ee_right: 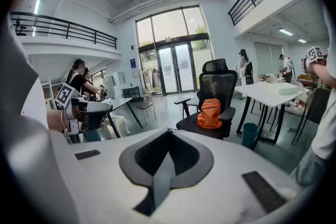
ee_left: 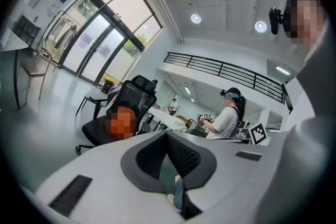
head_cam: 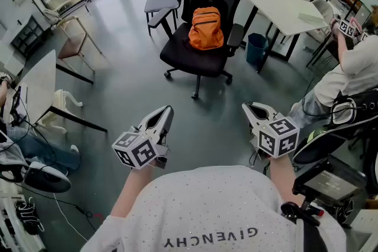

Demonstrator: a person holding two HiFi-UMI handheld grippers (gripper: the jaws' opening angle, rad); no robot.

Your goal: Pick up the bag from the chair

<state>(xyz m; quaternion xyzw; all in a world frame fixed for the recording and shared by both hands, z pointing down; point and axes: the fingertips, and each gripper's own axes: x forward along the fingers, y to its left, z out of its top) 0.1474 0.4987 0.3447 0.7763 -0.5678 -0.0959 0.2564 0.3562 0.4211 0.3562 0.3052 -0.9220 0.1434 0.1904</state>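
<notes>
Stands at the very start, judging by how things lie: nothing reached, nothing touched, nothing lifted

Finds the orange backpack (head_cam: 205, 28) upright at the back edge of the seat of the black office chair (head_cam: 190, 59), leaning on the backrest and midway between the two armrests

Holds the left gripper (head_cam: 169, 109) and the right gripper (head_cam: 247, 107) low and close to the body, both aimed roughly toward the chair yet well apart from it, with bare floor between

Shows each pair of jaws together at the tips and clamped on nothing, both from the head and in the gripper views; frames the backpack small and far off beyond the closed tips in the right gripper view

Leaves, by that reading, nearly the whole job: crossing the floor to the chair, spreading one pair of jaws, closing them on a strap or the top of the pack, then raising it clear of the seat

Counts, in the head view:
- one backpack, the only bag on any chair in sight
- one black office chair bearing it
- two grippers, one per hand
- one white table (head_cam: 277, 6) just right of the chair
- one blue bin (head_cam: 257, 47) below that table's near edge
- one grey chair (head_cam: 159, 6) behind the black one
- one pale chair (head_cam: 74, 35) toward the left edge
- one other person (head_cam: 354, 71) at the right edge
</notes>
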